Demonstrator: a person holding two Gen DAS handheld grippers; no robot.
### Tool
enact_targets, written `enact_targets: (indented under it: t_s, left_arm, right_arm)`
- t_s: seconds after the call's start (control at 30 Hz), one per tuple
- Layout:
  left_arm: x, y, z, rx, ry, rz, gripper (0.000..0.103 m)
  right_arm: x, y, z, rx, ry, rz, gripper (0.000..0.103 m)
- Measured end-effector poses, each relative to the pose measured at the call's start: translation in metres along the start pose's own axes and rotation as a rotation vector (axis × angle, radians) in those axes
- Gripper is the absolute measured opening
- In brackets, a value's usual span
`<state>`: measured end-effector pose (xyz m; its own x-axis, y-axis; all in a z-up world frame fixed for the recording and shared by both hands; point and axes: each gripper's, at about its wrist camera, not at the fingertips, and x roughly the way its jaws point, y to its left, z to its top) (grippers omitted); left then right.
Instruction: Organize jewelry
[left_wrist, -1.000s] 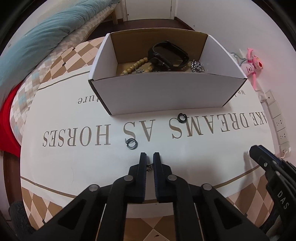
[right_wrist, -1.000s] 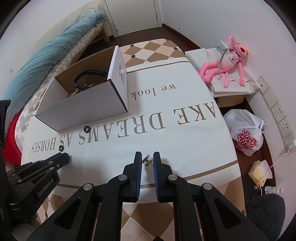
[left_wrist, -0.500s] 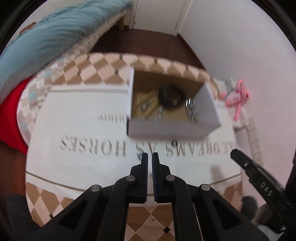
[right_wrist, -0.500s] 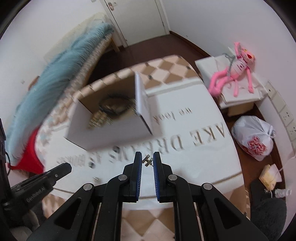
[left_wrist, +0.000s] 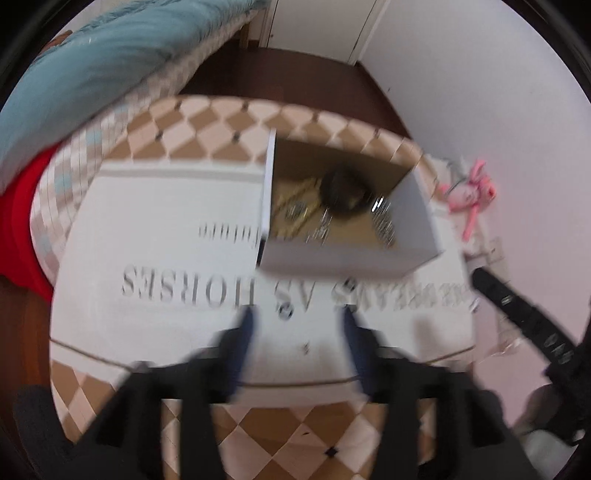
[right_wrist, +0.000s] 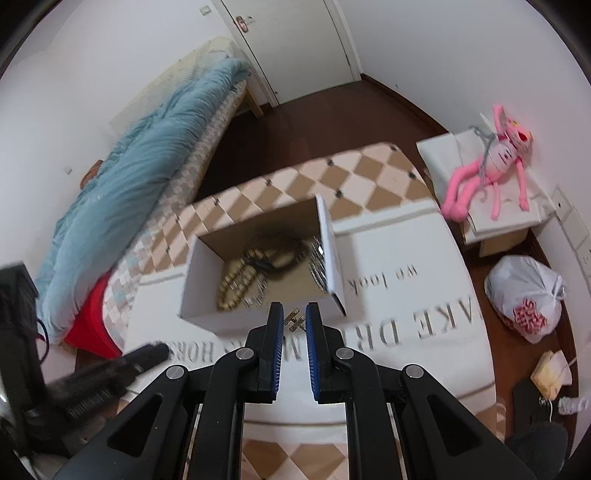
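Now the left gripper (left_wrist: 297, 325) stands with its jaws wide apart, where half a second ago they were nearly shut, and a second ago a small piece sat between them. Nothing shows between them now. Both wrist views have also risen: the box (right_wrist: 207, 310) looks smaller and is seen more from above than a second ago. A tiny speck (left_wrist: 305, 347) lies on the cloth (left_wrist: 166, 206) between the left fingers, and a small ring (left_wrist: 285, 314) lies just beyond it, near the box front. It looks as though the left piece was let go short of the box, so it would likely need picking up again; the blur makes this a guess.

The right gripper (right_wrist: 293, 323) is closed on a small gold earring (right_wrist: 294, 318), pinched at the fingertips as it was a second ago. It hovers over the near wall of the box, so a drop into the box seems the step in hand.

Inside the box lie a beaded bracelet (right_wrist: 236, 284), a dark band (right_wrist: 280, 251) and some silvery pieces (right_wrist: 317, 266).

The left view is heavily smeared by motion: the box contents are streaks, and whether the speck is the released piece cannot be told. Only one ring shows there. The right view shows the left gripper only as a blurred dark shape at lower left.
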<state>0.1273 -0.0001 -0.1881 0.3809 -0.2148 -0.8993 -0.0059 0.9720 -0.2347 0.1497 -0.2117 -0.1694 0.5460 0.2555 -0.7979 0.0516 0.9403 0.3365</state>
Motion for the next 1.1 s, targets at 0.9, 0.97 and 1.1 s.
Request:
enact_targets:
  t_s: [0.9, 0.97, 1.1]
  left_arm:
    - [0.060, -0.039, -0.037, 0.166, 0.035, 0.086, 0.001]
    - [0.050, -0.038, -0.033, 0.162, 0.016, 0.072, 0.001]
    - [0.015, -0.034, -0.011, 0.130, -0.044, 0.011, 0.001]
  right_arm:
    - [0.025, -0.042, -0.048, 0.059, 0.091, -0.089, 0.013]
    - [0.022, -0.039, -0.046, 0.054, 0.084, -0.083, 0.013]
    - [0.012, -0.031, -0.037, 0.052, 0.062, -0.050, 0.013]
